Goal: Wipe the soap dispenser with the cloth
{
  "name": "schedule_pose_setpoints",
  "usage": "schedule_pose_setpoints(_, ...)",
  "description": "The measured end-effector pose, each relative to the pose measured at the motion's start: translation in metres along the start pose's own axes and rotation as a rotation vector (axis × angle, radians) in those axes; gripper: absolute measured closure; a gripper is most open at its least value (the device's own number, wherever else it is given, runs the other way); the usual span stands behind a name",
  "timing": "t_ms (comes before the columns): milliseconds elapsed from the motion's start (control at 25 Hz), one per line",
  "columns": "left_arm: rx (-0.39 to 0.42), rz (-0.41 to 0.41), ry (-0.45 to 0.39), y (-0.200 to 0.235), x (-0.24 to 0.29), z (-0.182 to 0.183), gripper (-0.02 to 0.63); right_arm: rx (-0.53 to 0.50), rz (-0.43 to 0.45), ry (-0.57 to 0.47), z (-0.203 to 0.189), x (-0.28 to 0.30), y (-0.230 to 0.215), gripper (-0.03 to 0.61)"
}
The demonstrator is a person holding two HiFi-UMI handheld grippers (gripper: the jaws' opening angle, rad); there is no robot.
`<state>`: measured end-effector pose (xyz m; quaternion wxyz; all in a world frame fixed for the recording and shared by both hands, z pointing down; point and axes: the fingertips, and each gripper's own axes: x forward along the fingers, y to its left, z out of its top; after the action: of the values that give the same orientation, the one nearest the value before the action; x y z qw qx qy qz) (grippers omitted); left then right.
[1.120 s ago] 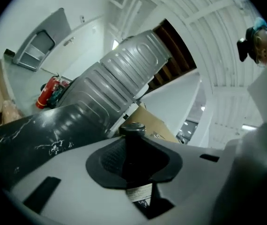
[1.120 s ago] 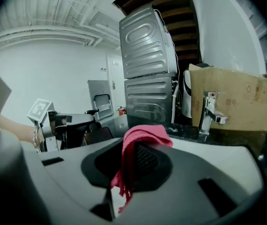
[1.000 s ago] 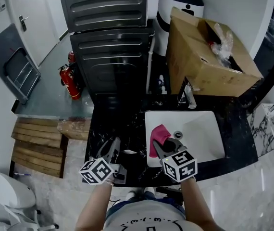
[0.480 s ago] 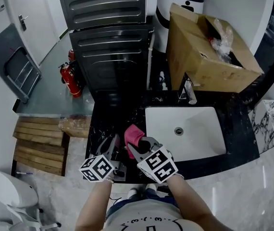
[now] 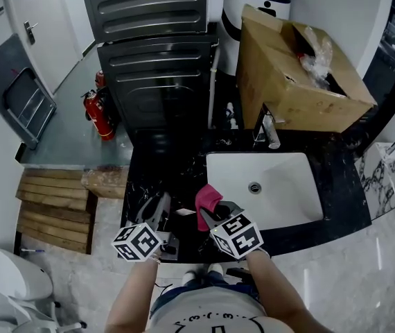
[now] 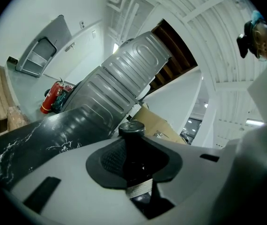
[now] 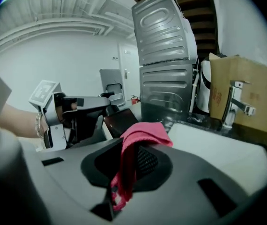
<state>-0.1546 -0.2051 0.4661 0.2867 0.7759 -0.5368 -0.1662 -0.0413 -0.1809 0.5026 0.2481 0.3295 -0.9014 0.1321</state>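
the left hand-held gripper [image 5: 160, 212] has its jaws closed part-way on the dark soap dispenser [image 6: 131, 149]. it clamps the body below the round cap, over the front of the black counter [image 5: 157, 171], left of the sink [image 5: 301, 175]. the right hand-held gripper [image 7: 132, 170] pinches the pink cloth [image 7: 143, 134] just beside the bottle. the bottle looks rigid, smooth and probably slippery, so a firm mid-body hold suits it. the cloth is soft, light and floppy, best gripped by a bunched fold.
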Motion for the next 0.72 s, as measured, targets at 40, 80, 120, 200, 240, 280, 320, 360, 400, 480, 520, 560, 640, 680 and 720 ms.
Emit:
schedule_pose_setpoints(40, -0.001, 0.000, 0.001, 0.000, 0.000, 0.000, 0.522, 0.005, -0.012, 0.018, -0.005, 0.001, -0.002, 0.529)
schedule_pose_setpoints(80, -0.006, 0.002, 0.000, 0.001, -0.001, 0.000, 0.522, 0.010, -0.020, 0.034, -0.009, 0.002, -0.004, 0.529)
schedule_pose_setpoints(120, -0.013, 0.005, -0.002, 0.002, -0.001, 0.000, 0.522, 0.013, -0.026, 0.047, -0.012, 0.002, -0.005, 0.529)
schedule_pose_setpoints(200, -0.023, 0.010, -0.005, 0.004, -0.002, 0.000, 0.522, 0.018, -0.036, 0.049, -0.011, 0.001, -0.006, 0.529)
schedule_pose_setpoints(240, -0.023, 0.011, -0.004, 0.004, -0.002, 0.000, 0.522, 0.022, -0.040, 0.035, -0.005, -0.001, -0.006, 0.529)
schedule_pose_setpoints(280, -0.021, 0.010, -0.002, 0.004, -0.001, -0.001, 0.522, 0.022, -0.038, 0.011, 0.003, -0.003, -0.005, 0.529)
schedule_pose_setpoints(320, -0.017, 0.009, 0.000, 0.003, -0.001, 0.000, 0.522, 0.019, -0.028, -0.019, 0.014, -0.004, -0.002, 0.529)
schedule_pose_setpoints(360, -0.011, 0.009, 0.002, 0.002, -0.001, 0.000, 0.522, 0.012, -0.010, -0.051, 0.027, -0.005, 0.002, 0.529)
schedule_pose_setpoints(400, -0.005, 0.009, 0.004, 0.001, -0.001, 0.000, 0.522, 0.000, 0.012, -0.080, 0.039, -0.004, 0.007, 0.529)
schedule_pose_setpoints(480, 0.004, 0.009, 0.006, 0.001, 0.000, 0.000, 0.520, -0.033, 0.049, -0.112, 0.058, 0.002, 0.017, 0.529)
schedule_pose_setpoints(520, 0.006, 0.010, 0.007, 0.001, 0.000, -0.001, 0.522, -0.058, 0.058, -0.113, 0.064, 0.006, 0.022, 0.529)
schedule_pose_setpoints(560, 0.005, 0.010, 0.008, 0.001, -0.001, -0.001, 0.522, -0.085, 0.060, -0.107, 0.068, 0.011, 0.025, 0.529)
schedule_pose_setpoints(640, -0.005, 0.015, 0.007, 0.003, -0.002, -0.001, 0.522, -0.129, 0.054, -0.090, 0.072, 0.020, 0.028, 0.529)
schedule_pose_setpoints(680, -0.011, 0.018, 0.005, 0.004, -0.003, -0.001, 0.520, -0.133, 0.050, -0.087, 0.074, 0.024, 0.026, 0.529)
schedule_pose_setpoints(720, -0.017, 0.020, 0.002, 0.005, -0.004, 0.000, 0.522, -0.123, 0.043, -0.087, 0.075, 0.027, 0.022, 0.529)
